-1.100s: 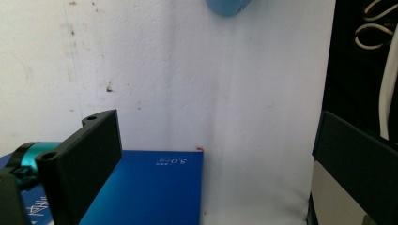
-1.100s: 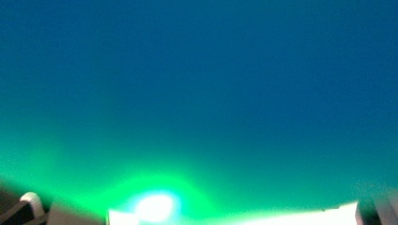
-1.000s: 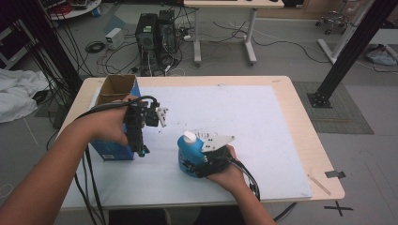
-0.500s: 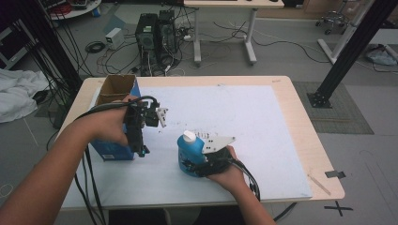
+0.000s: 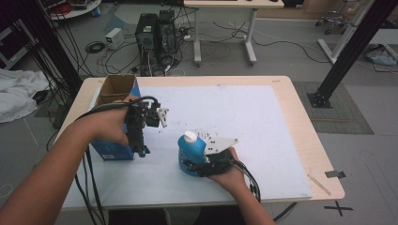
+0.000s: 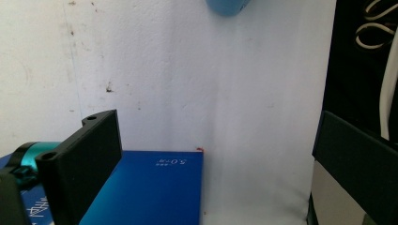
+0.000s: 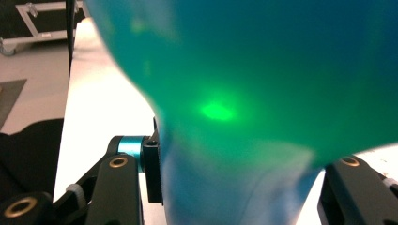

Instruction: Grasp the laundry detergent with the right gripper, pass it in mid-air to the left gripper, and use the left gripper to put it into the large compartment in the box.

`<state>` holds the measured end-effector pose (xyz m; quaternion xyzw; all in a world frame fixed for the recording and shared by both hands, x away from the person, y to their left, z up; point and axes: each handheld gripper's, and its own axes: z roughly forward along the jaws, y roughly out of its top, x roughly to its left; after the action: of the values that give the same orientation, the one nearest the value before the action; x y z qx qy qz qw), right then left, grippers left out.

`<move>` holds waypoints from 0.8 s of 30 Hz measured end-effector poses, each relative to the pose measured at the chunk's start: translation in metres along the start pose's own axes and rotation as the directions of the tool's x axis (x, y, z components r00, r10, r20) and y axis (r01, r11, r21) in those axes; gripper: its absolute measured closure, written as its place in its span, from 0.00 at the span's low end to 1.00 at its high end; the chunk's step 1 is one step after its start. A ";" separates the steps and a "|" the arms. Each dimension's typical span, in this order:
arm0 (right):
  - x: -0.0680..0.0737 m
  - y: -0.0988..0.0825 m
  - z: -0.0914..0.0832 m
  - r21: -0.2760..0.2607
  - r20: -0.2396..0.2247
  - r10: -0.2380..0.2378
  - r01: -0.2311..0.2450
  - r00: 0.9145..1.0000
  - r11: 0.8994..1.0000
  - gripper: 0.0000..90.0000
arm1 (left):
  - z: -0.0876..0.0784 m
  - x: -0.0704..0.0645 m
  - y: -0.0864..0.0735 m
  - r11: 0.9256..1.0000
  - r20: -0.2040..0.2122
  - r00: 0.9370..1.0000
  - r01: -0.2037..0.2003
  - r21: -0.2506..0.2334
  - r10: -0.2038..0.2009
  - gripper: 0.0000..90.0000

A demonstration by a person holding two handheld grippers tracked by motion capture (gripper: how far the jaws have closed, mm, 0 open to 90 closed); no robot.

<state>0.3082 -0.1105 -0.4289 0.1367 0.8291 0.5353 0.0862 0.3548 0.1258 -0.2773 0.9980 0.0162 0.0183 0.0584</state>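
While my right tongs have just been closing, they now press on both sides of the lower body of the translucent blue plastic bottle with the white cap, which stands upright on the white mat covering the pale wooden table. In the right gripper view the bottle sits between the jaws, one black jaw hard against its left side and the other at its right. The bottle stands toward the near middle of the mat, not far from the near edge, with a broad bare stretch of mat beyond it and to its right, out to the far and right borders. My left tongs point down with their jaws spread wide and nothing between them, hanging just beside the right face of the blue cardboard box with the open brown top, which stands at the left border of the mat. In the left gripper view the box's blue face lies between the jaws at the bottom, bare mat runs ahead, and the bottle's base shows at the top edge. Between box and bottle lies a narrow lane of bare mat. Beyond the table's far edge stand computer towers and loose cables on the floor.
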 end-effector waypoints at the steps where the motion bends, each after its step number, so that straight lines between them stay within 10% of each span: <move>1: 0.000 0.000 0.000 -0.005 -0.010 0.005 -0.005 1.000 1.000 0.51 | 0.000 0.000 0.000 1.000 -0.002 1.000 -0.002 0.000 0.002 0.02; 24: 0.003 0.024 -0.005 0.026 -0.056 -0.057 0.059 0.997 0.998 0.51 | -0.009 -0.005 0.009 0.999 -0.009 0.999 -0.033 -0.009 0.033 0.02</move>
<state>0.3072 -0.1042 -0.4052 0.0988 0.8420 0.5247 0.0768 0.3495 0.1174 -0.2677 0.9978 0.0000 0.0235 0.0623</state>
